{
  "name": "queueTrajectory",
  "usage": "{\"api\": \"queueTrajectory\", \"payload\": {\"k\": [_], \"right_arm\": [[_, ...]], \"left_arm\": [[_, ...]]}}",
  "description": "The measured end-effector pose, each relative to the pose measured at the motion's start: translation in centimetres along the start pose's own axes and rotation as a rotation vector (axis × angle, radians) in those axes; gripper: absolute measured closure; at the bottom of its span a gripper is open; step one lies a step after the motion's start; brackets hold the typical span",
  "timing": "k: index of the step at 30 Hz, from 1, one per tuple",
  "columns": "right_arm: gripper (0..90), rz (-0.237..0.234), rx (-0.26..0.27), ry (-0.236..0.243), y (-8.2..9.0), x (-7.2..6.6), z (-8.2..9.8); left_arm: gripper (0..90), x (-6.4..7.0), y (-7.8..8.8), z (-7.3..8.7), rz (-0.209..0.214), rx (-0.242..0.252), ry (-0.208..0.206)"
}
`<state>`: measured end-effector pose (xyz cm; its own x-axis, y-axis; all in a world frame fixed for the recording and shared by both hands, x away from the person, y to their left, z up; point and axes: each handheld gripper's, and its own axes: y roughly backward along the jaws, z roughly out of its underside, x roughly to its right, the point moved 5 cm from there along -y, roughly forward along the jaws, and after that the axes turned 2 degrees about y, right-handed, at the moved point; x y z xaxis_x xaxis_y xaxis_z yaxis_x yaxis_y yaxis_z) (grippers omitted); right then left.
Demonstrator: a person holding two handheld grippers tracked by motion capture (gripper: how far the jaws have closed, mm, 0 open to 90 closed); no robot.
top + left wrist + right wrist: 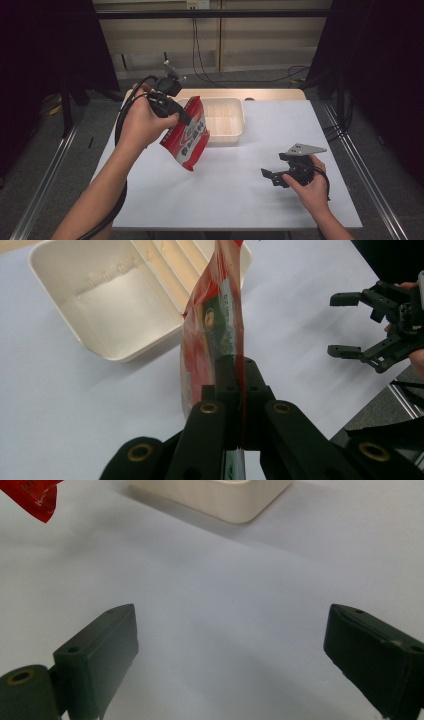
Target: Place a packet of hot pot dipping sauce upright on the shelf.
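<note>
A red snack bag point(187, 134) is clamped by its upper edge between the closed jaws of the left gripper point(181, 114), and it hangs tilted below them, clear of the white table point(240, 190). In the left gripper view the bag point(215, 335) is seen edge-on, running up from the pinched jaw tips of that gripper point(239, 390). Beyond and to the left of those tips a cream divided tray point(100, 305) is seen, with one wide compartment and several narrow slots behind the bag. In the high view the tray point(231, 131) is partly covered by the bag, which stands between the jaws and the tray's near left corner.

The right gripper point(270, 176) is held low over the table, well apart from the bag, with its jaws spread wide and nothing between them. In the right gripper view bare white table point(225, 620) lies between the jaw tips of the right gripper point(230, 645); ahead of them a corner of the tray point(235, 505) is shown, and at the upper left the bag's lower corner point(37, 497).

In the high view a wooden strip point(270, 94) is seen at the table's far edge, with grey floor point(90, 130), cables point(295, 72) and dark curtains point(45, 45) around it. The right gripper point(380, 325), open, is also caught at the right of the left gripper view.
</note>
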<state>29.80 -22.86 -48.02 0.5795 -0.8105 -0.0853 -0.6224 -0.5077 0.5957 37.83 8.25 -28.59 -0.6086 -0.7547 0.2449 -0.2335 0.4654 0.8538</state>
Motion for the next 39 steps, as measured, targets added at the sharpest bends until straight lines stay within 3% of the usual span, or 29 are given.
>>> {"api": "queueTrajectory", "payload": {"k": [6,13,14,21,22,39], "right_arm": [[7.2,0.000,0.001,0.000,0.1,0.0,0.0],[7.2,-0.003,0.005,0.002,0.2,0.0,-0.1],[7.1,-0.003,0.004,0.000,0.2,0.0,-0.1],[7.1,-0.013,0.004,0.004,0.1,-0.1,-0.1],[7.1,-0.014,0.004,0.004,0.1,-0.1,-0.1],[7.0,-0.018,0.001,0.000,0.1,-0.1,0.0]], "left_arm": [[90.0,-0.2,0.4,-0.5,-0.009,-0.003,-0.013],[90.0,-0.8,1.0,-1.1,-0.025,0.015,0.010],[90.0,-0.9,1.1,-1.2,-0.027,0.010,-0.004],[90.0,-1.6,1.7,-1.8,-0.041,0.022,0.025],[90.0,-1.7,1.8,-1.9,-0.043,0.015,0.011],[90.0,-2.5,2.4,-3.9,-0.075,0.042,0.012]]}}
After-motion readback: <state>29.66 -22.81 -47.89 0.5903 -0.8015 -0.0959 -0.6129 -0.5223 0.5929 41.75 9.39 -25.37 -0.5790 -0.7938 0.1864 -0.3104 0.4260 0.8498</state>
